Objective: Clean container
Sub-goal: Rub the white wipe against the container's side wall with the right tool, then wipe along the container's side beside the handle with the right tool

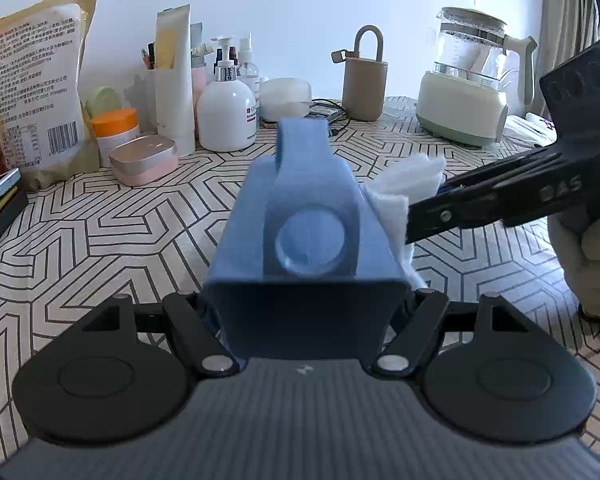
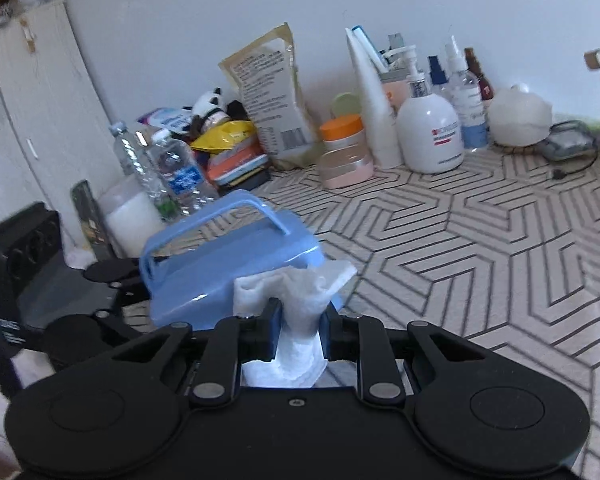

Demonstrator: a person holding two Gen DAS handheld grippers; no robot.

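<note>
So the blue container (image 1: 304, 216) is pinched in the left tool (image 1: 304, 312), held above the patterned tabletop (image 1: 100, 232). Looks like light, stiff, slick plastic, so gripping the end walls makes sense. Right tool (image 2: 298, 340) is clamped on a soft white wipe (image 2: 300, 292) pressed against the container's side.

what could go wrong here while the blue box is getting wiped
1. The left tongs grip only one end of the blue plastic lidded container, so side pressure from wiping may twist it loose.
2. The crumpled white tissue in the right tongs looks thin and could tear or slip out.
</note>
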